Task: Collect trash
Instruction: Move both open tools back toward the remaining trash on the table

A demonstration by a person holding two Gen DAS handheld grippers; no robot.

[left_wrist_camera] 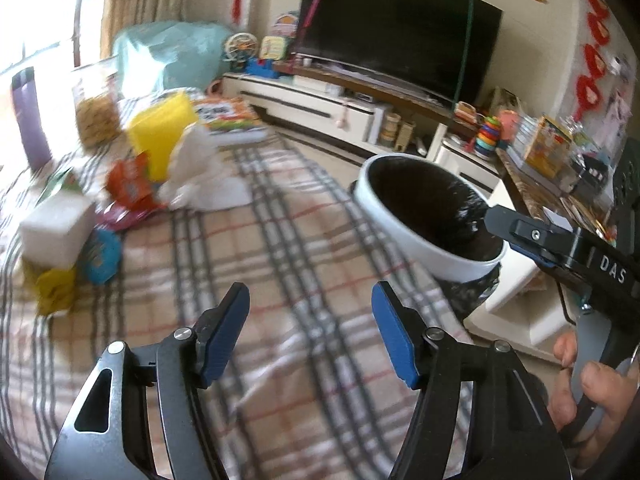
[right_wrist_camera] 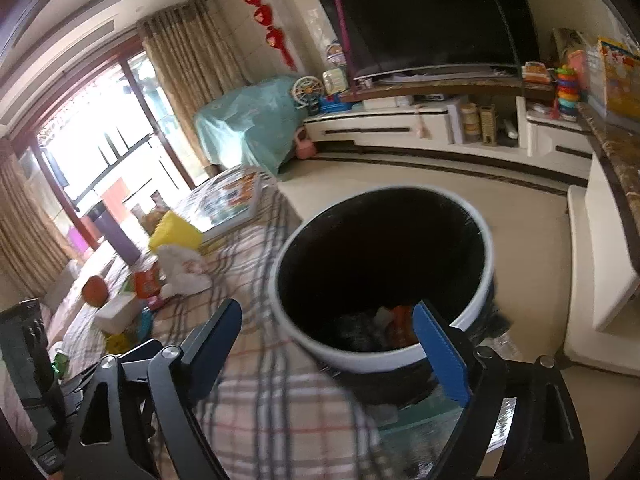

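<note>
A white-rimmed trash bin [left_wrist_camera: 404,236] with a black liner stands beside the plaid-covered table [left_wrist_camera: 280,280]; in the right wrist view the bin [right_wrist_camera: 360,356] holds some trash, an orange wrapper [right_wrist_camera: 402,322] among it. My right gripper [right_wrist_camera: 332,344] is open and empty over the bin's near rim; it also shows in the left wrist view [left_wrist_camera: 516,236]. My left gripper [left_wrist_camera: 310,320] is open and empty above the tablecloth. Trash lies at the table's left: an orange snack wrapper [left_wrist_camera: 130,188], a white crumpled bag [left_wrist_camera: 200,168], a blue packet [left_wrist_camera: 100,256], a yellow wrapper [left_wrist_camera: 56,290].
On the table also stand a yellow box [left_wrist_camera: 164,132], a white tissue box [left_wrist_camera: 56,228], a purple bottle [left_wrist_camera: 30,116], a snack jar [left_wrist_camera: 96,108] and a picture book [left_wrist_camera: 224,114]. A TV [left_wrist_camera: 396,36] on a low cabinet [left_wrist_camera: 320,108] stands beyond.
</note>
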